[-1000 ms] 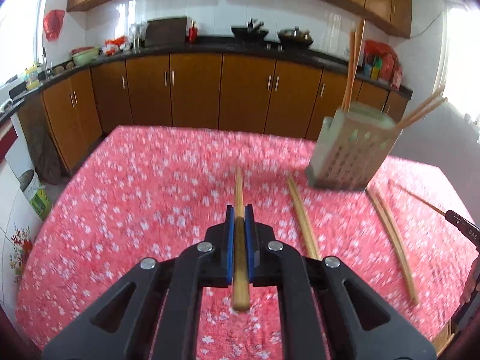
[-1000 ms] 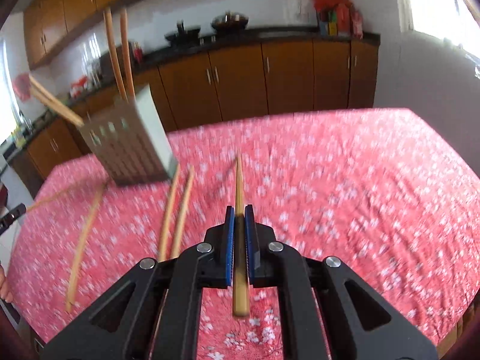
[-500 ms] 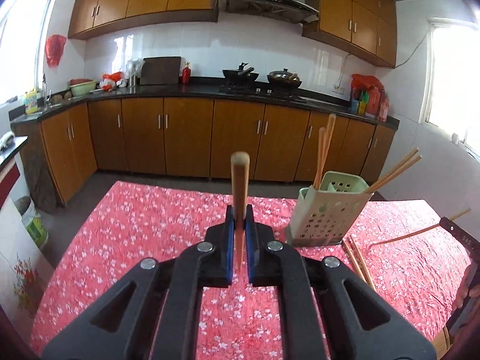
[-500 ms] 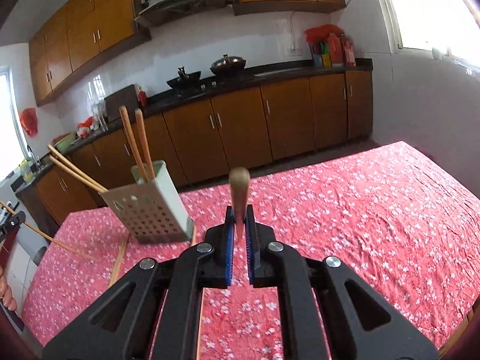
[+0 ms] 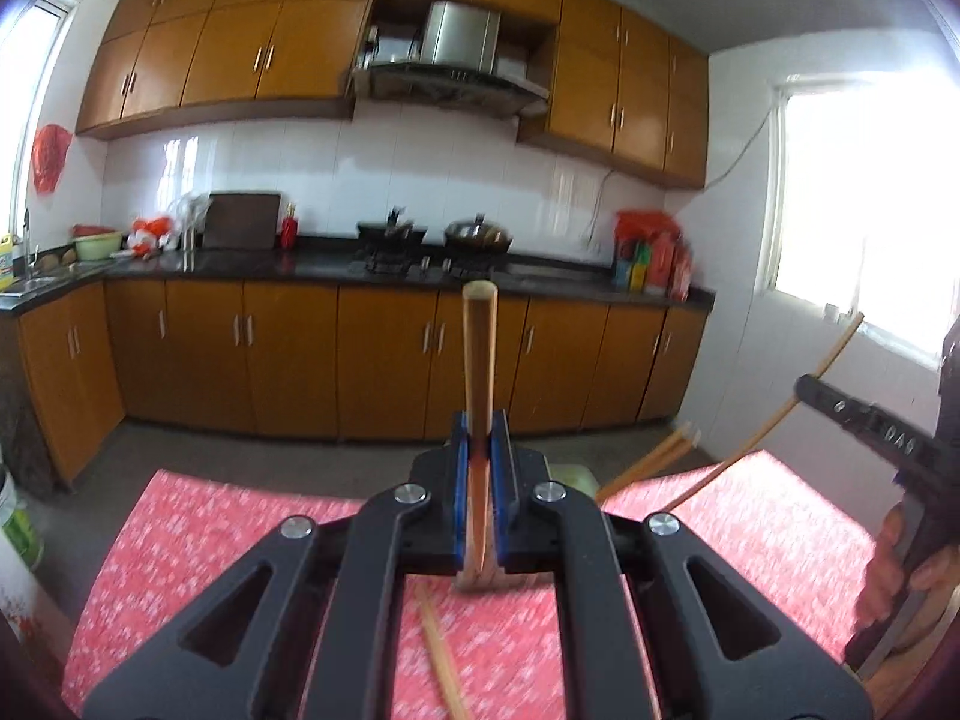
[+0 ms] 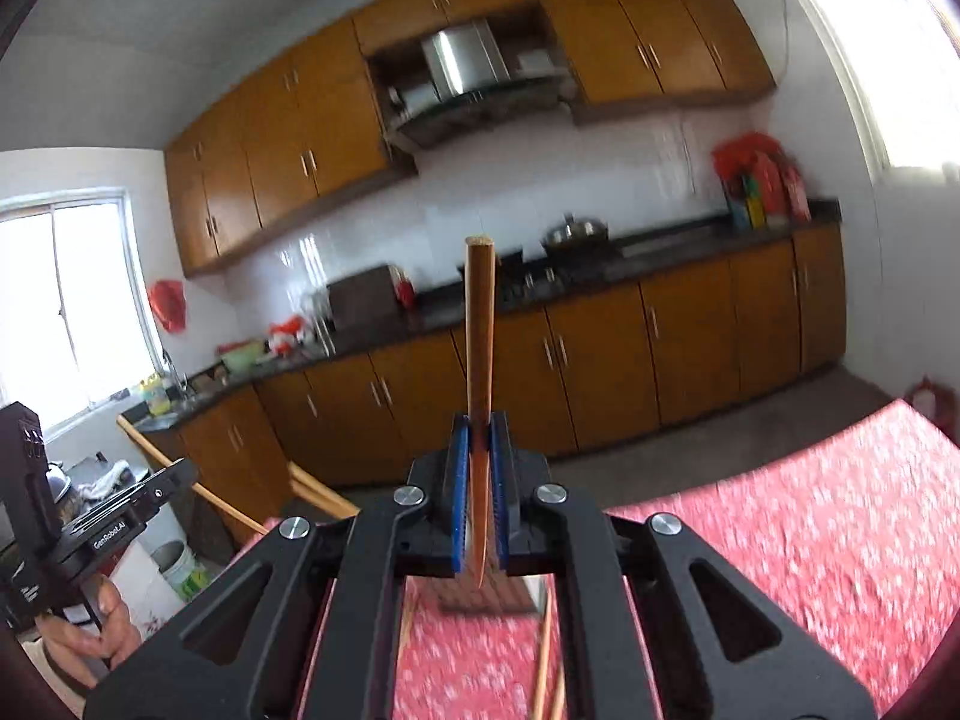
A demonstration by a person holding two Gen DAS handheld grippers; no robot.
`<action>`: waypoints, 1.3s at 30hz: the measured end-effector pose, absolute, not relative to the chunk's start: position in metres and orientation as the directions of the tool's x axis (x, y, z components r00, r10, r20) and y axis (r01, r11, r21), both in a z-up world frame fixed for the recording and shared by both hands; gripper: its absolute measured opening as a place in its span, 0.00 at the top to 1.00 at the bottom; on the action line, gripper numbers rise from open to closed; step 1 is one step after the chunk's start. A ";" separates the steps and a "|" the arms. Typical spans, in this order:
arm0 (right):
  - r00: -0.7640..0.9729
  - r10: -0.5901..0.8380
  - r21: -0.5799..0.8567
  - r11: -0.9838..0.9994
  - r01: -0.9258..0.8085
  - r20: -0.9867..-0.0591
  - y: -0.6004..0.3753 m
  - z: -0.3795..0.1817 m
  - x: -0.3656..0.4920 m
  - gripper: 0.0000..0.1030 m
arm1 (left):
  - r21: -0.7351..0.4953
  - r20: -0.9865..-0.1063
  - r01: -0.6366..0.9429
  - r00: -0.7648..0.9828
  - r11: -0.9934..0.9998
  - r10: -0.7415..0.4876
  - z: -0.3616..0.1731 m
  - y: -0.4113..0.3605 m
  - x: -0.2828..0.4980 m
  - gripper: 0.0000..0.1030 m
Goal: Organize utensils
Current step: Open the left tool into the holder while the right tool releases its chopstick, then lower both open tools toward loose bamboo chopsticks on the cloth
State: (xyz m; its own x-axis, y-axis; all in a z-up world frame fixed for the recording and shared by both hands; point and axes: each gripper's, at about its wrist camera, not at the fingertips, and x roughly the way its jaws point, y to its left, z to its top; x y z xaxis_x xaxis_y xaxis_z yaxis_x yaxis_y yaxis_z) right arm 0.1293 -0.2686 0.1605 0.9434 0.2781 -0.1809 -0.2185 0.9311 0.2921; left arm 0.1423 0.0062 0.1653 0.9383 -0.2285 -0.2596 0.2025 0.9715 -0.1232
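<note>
My left gripper is shut on a wooden chopstick that stands upright, high above the red flowered table. My right gripper is shut on another wooden chopstick, also upright. The pale slotted utensil holder is mostly hidden behind the jaws in both views; its rim shows just right of my left gripper. Chopsticks lean out of it. Loose chopsticks lie on the cloth; more loose chopsticks show in the right wrist view. The right gripper shows at the right edge of the left wrist view.
Kitchen cabinets and a dark counter with a stove stand beyond the table's far edge. A white bucket is on the floor at the left. The other hand-held gripper shows at the left edge of the right wrist view.
Both grippers have lifted their chopsticks off the table and tilted them upright, rising higher. The holder has dropped from full view to behind the jaws.
</note>
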 end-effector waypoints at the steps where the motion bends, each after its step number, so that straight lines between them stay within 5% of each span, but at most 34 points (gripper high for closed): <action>1: 0.947 0.276 0.292 0.931 -0.220 -0.167 -0.266 0.164 0.132 0.93 | -0.131 -0.244 0.205 0.942 0.970 -0.232 0.170 0.003 0.144 0.93; 9: 0.966 0.214 0.211 0.960 -0.181 -0.146 -0.232 0.163 0.175 0.93 | -0.158 -0.171 0.165 0.966 0.973 -0.192 0.175 -0.021 0.190 0.93; 18: 0.926 0.243 0.217 0.959 -0.184 -0.288 -0.218 0.125 0.210 0.91 | -0.135 -0.297 0.141 0.939 0.981 -0.176 0.129 -0.035 0.239 0.92; 23: 0.933 0.224 0.207 0.964 -0.170 -0.280 -0.223 0.130 0.201 0.68 | -0.146 -0.287 0.135 0.942 0.980 -0.172 0.131 -0.029 0.233 0.83; 30: 0.956 0.169 0.211 0.970 -0.119 -0.238 -0.251 0.145 0.169 0.59 | -0.162 -0.240 0.108 0.960 0.981 -0.145 0.144 0.000 0.190 0.68; 32: 0.963 0.110 0.192 0.980 -0.062 -0.248 -0.265 0.139 0.154 0.49 | -0.150 -0.248 0.087 0.961 0.985 -0.123 0.140 0.011 0.176 0.64; 39: 0.896 -0.006 0.133 0.988 0.072 -0.443 -0.297 0.068 0.148 0.44 | -0.075 -0.436 -0.003 0.899 0.997 -0.031 0.063 0.046 0.155 0.61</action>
